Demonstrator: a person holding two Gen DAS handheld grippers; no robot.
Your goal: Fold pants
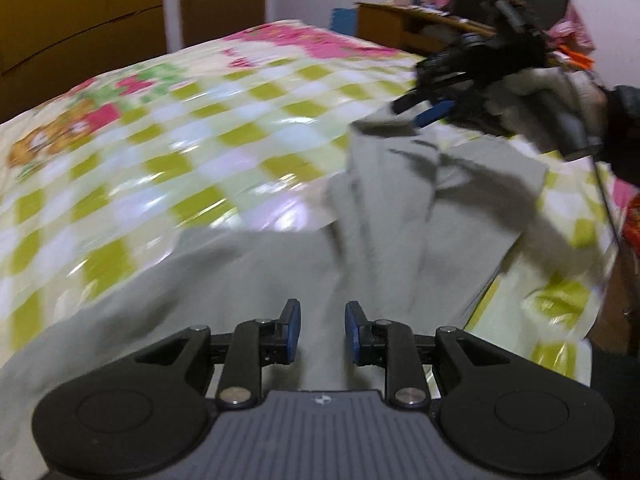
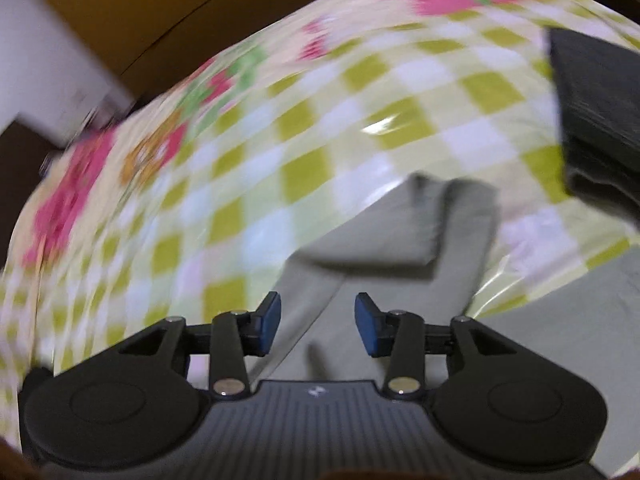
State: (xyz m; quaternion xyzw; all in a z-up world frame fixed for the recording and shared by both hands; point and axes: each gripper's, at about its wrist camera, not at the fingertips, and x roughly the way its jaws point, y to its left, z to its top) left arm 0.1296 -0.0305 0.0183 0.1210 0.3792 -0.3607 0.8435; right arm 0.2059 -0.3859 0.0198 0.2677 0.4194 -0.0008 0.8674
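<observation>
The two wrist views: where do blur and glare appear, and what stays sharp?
Left wrist view: the checked cover and grey pants smear with motion blur; the left gripper stays sharp. Right wrist view: similar blur, a glare spot on the cover; the right gripper is crisp.

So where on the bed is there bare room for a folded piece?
The checked bedcover is bare left of the grey pants, up to its pink flowered border. The right side is crowded: the right gripper hovers above the pants there, and a dark folded cloth lies nearby.
</observation>
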